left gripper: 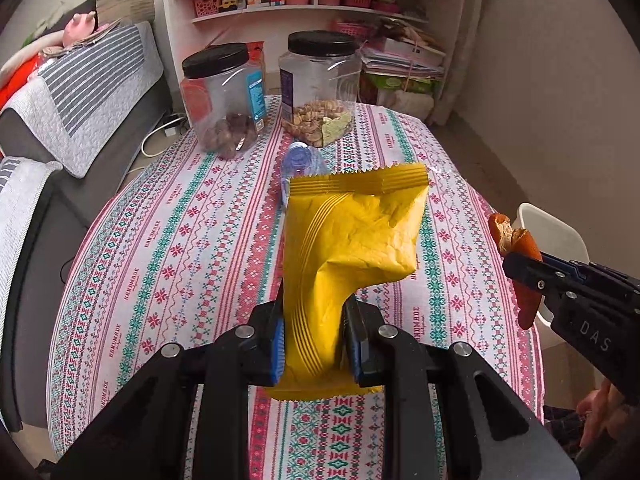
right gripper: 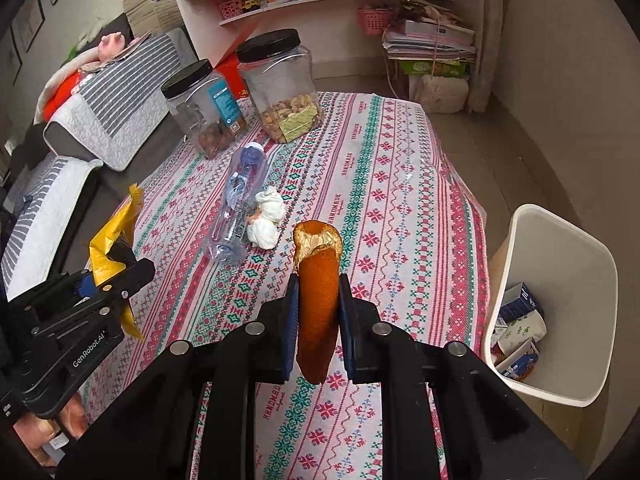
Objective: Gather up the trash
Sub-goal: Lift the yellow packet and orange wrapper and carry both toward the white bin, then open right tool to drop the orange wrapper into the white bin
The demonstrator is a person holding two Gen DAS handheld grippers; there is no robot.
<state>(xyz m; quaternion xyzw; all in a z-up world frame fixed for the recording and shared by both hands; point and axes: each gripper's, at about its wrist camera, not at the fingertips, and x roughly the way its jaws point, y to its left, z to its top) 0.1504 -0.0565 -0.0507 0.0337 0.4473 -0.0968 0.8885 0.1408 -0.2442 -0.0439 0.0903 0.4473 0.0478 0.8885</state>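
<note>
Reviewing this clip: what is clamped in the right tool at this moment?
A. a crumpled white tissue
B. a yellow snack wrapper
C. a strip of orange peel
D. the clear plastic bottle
C: the right tool is shut on a strip of orange peel, while the yellow wrapper sits in the left tool, and the bottle and tissue lie on the table.

The right hand-held gripper (right gripper: 318,300) is clamped on a strip of orange peel (right gripper: 318,308) above the desk (right gripper: 400,200). At left, the left hand-held gripper (right gripper: 124,276) grips a yellow wrapper (right gripper: 110,240). A plastic bottle (right gripper: 240,204) lies beside crumpled tissue (right gripper: 266,220). A white bin (right gripper: 560,304) stands right of the desk.
</note>
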